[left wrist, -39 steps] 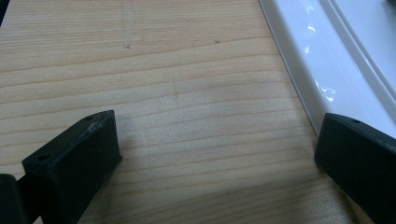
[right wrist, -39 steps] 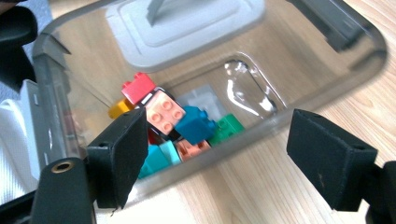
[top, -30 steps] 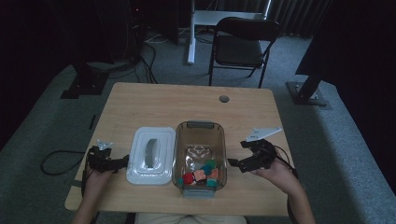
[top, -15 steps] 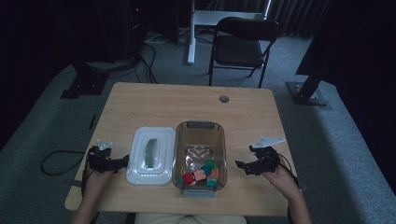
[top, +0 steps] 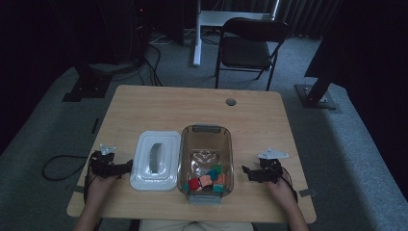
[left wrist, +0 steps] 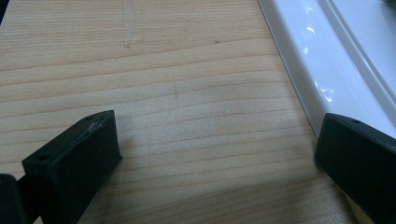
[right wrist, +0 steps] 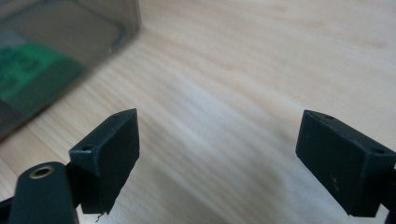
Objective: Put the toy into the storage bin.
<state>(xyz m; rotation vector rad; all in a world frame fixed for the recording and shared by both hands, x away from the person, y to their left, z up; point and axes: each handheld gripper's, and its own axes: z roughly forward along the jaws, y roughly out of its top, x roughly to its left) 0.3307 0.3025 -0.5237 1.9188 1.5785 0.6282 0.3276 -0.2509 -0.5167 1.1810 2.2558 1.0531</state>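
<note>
A clear plastic bin [top: 206,161] sits near the table's front edge, with several coloured blocks [top: 209,179] heaped at its near end. Its white lid [top: 155,160] lies flat beside it on the left. My left gripper [top: 126,167] rests on the table just left of the lid, open and empty; the lid's rim [left wrist: 308,70] runs past its right jaw. My right gripper [top: 246,172] lies on the table to the right of the bin, open with nothing between its jaws. The bin's wall [right wrist: 70,51] and a green block [right wrist: 28,70] show at the upper left of the right gripper view.
The wooden table [top: 192,113] has a round cable hole [top: 231,102] at its far right. A folding chair [top: 248,45] stands beyond the far edge. A cable [top: 57,166] loops on the floor at the left.
My right gripper has drawn back to the right and toward the front edge, away from the bin, still open. The left gripper has stayed put.
</note>
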